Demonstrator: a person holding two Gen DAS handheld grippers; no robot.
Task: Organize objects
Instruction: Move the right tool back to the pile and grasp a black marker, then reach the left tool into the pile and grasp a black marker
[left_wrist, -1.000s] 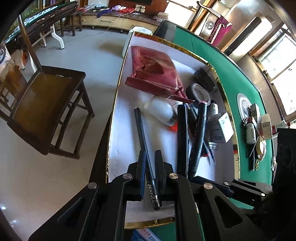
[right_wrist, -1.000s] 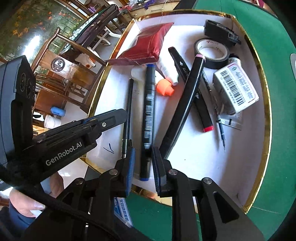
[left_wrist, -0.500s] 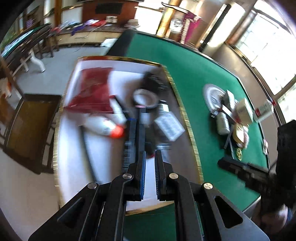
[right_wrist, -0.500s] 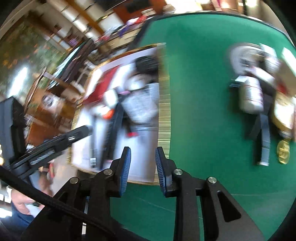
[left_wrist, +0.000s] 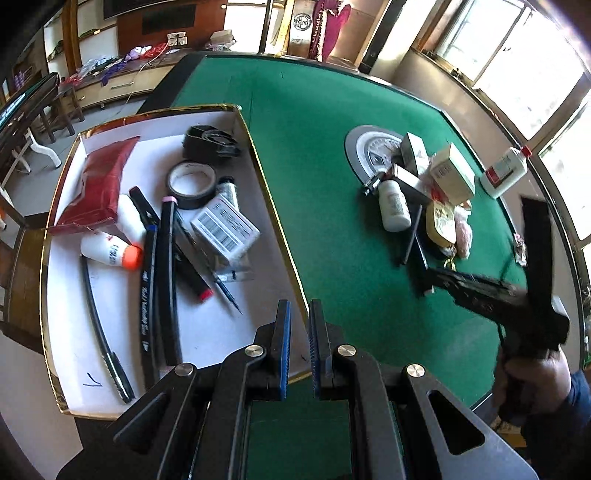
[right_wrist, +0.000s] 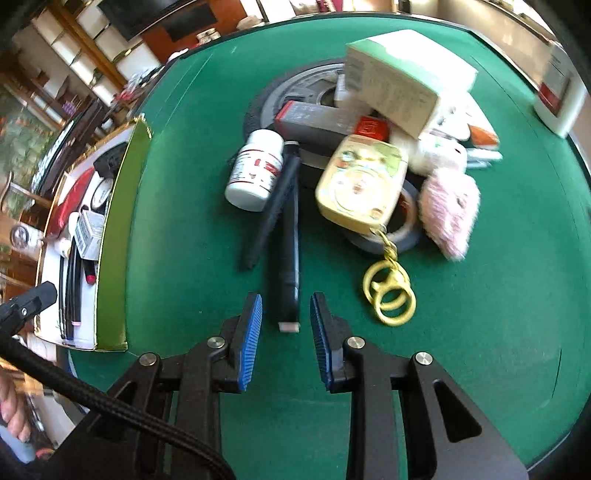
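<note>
Left gripper (left_wrist: 298, 325): blue-ribbed pads pressed nearly together, nothing pinched, hanging over the gold-trimmed right edge of the white shallow cardboard tray (left_wrist: 229, 325). Right gripper (right_wrist: 285, 320): jaws spread with a clear gap, empty; the white-tipped end of a black marker pen (right_wrist: 289, 254) lies on the felt just ahead of the gap, not touched by either pad.

Tray contents, near to far: thin black pen (left_wrist: 103, 332) along the left side, two long black markers (left_wrist: 162, 280) side by side, white squeeze bottle with orange cap (left_wrist: 110, 253), white barcode-labelled box (left_wrist: 224, 228), roll of black tape (left_wrist: 192, 180), red foil pouch (left_wrist: 99, 184), black stapler-like item (left_wrist: 211, 142) at the far end.

On the green felt round table (right_wrist: 177, 229), ahead of the right gripper: second black pen (right_wrist: 271, 212) crossing beside the marker, gold double-ring key clasp (right_wrist: 388, 291) hanging from a yellow rounded tin (right_wrist: 360, 184), white pill bottle with red label (right_wrist: 256, 170), pink fluffy pompom (right_wrist: 448, 210), grey tape roll (right_wrist: 406, 236) under the tin, dark grey long box (right_wrist: 314, 120), green-and-white carton (right_wrist: 402, 79) on top of the pile, grey round disc (right_wrist: 291, 86) underneath. White jug with red label (right_wrist: 557, 92) stands apart at far right.
</note>
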